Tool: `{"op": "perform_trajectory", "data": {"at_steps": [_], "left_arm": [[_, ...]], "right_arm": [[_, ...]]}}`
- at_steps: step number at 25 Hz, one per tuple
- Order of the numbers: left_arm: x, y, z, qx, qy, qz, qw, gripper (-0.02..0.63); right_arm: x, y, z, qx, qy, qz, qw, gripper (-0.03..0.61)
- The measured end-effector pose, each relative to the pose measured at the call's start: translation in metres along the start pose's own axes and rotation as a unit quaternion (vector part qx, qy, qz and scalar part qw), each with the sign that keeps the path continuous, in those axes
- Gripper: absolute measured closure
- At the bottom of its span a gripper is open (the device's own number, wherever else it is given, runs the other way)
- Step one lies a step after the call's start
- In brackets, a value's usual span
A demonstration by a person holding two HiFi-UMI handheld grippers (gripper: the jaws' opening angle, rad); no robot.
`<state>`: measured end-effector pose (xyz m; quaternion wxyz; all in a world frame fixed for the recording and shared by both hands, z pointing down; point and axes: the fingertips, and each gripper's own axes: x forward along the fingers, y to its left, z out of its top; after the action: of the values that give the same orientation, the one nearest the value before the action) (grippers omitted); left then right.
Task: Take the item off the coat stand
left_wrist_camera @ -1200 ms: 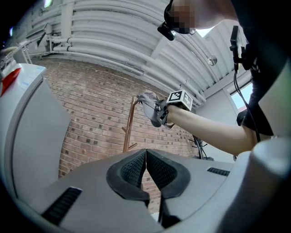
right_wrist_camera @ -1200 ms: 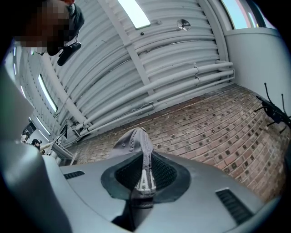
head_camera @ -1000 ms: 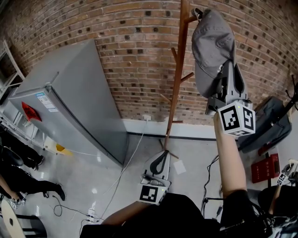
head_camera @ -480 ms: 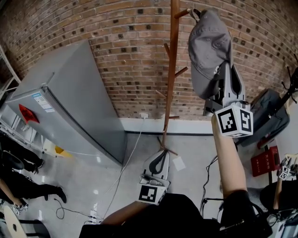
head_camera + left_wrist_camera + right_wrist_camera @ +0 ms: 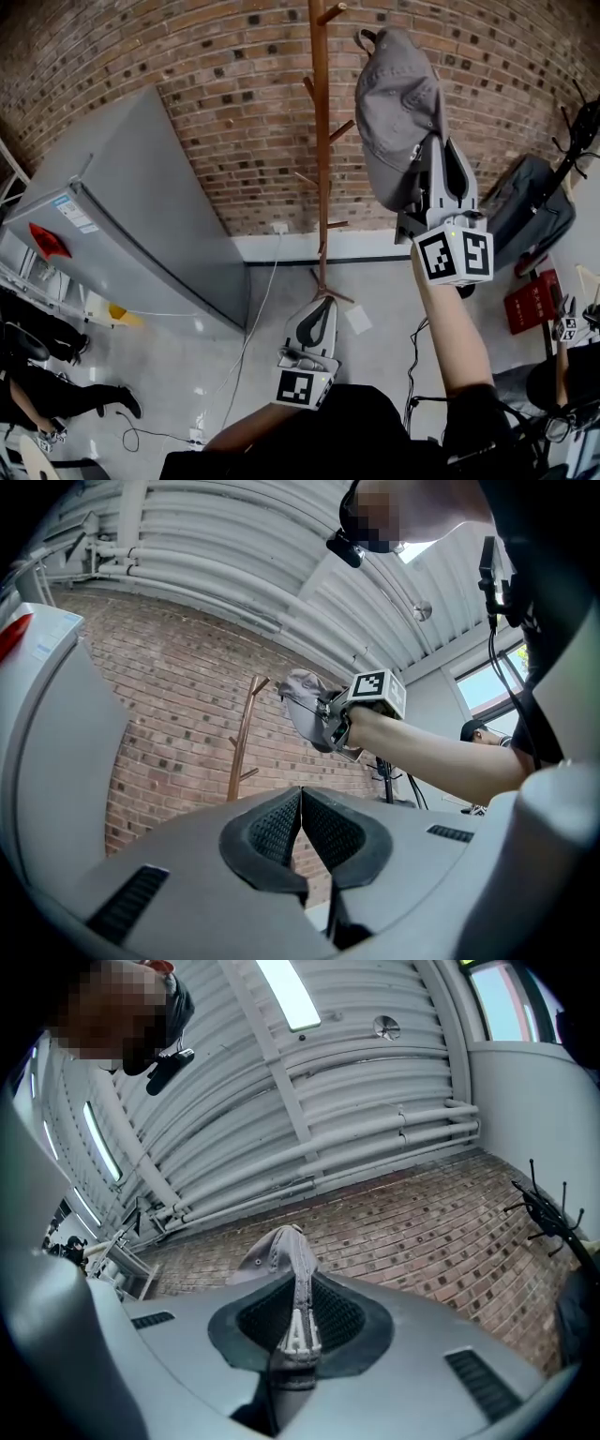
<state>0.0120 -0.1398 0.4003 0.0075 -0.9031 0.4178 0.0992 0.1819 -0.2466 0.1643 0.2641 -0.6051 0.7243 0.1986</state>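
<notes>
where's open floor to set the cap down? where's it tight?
Most open for the cap: floor in front of the grey cabinet, left of the white cable. Smaller patch right of the coat stand base. Tight: far right, with black bag, red box and cords.

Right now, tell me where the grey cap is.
In the head view's upper right, the grey cap hangs clamped by the fingers of the right gripper, held high against the brick wall just right of the coat stand, apparently clear of it.
</notes>
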Motion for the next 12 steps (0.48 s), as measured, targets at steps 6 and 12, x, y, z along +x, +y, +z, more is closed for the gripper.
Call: {"op": "perform_trajectory", "data": {"at_steps": [6, 12], "left_arm": [[0.005, -0.014, 0.008, -0.006, -0.023, -0.004, 0.9997, 0.597], [0.007, -0.027, 0.014, -0.004, -0.027, -0.008, 0.9996, 0.597]], "right_arm": [[-0.038, 0.005, -0.004, -0.024, 0.027, 0.006, 0.999, 0.522], [-0.074, 0.012, -0.002, -0.034, 0.032, 0.014, 0.999, 0.522]]}}
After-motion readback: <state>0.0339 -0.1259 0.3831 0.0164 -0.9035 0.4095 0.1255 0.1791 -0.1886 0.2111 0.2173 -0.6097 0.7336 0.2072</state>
